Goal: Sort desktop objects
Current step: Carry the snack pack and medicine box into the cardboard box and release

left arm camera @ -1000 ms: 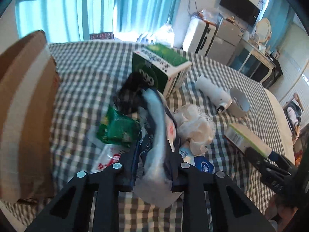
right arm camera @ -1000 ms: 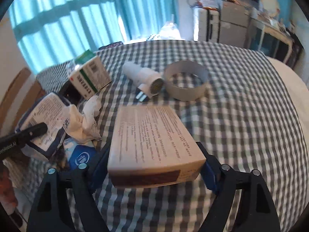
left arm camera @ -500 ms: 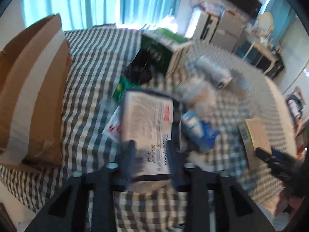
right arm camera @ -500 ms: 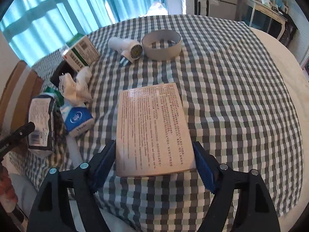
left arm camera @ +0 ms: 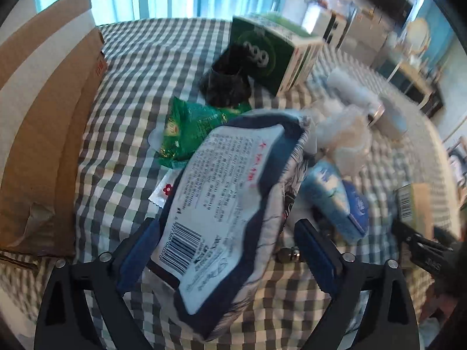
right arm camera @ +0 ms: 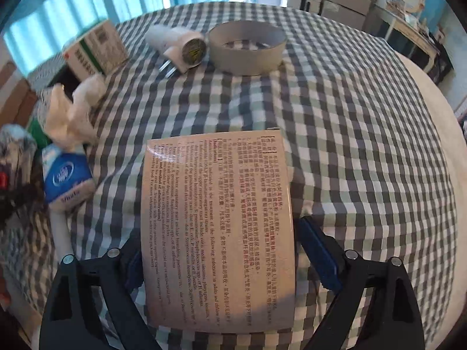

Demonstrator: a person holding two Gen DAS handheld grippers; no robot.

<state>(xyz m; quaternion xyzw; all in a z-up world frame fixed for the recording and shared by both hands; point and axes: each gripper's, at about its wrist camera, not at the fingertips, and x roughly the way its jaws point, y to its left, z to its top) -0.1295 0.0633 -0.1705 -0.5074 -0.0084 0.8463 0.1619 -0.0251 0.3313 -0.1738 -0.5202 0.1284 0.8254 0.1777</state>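
1. At the far left of the left wrist view, a brown cardboard box (left arm camera: 43, 122) stands at the edge of the checked tablecloth (left arm camera: 140, 67) that covers the tabletop.
2. Right of it lies a green snack packet (left arm camera: 192, 125), with a small white sachet (left arm camera: 163, 192) bearing a red flower just below it and a black bundle (left arm camera: 226, 83) behind it.
3. A green medicine carton (left arm camera: 271, 58) stands behind the black bundle, touching it.
4. The left gripper (left arm camera: 227, 250) points steeply down with its jaws opening; a dark blue and white pouch (left arm camera: 230, 201) with a barcode lies between them. Its left edge is against the left pad, while the right pad stands clear, so it is let go.
5. Right of the pouch lie a blue tissue pack (left arm camera: 335, 201) and crumpled white tissue (left arm camera: 341, 137).
6. In the right wrist view the same tissue pack (right arm camera: 67, 178) and crumpled tissue (right arm camera: 73, 113) sit at the left.
7. Farther back lie a white plug adapter (right arm camera: 181, 46) and a grey ring (right arm camera: 248, 48), just beside each other.
8. The right gripper (right arm camera: 219, 250) has its jaws closing slightly; a flat beige printed box (right arm camera: 219, 224) lies on the cloth between them. A gap shows at the right pad; the left pad is partly hidden, so no clamp is seen.
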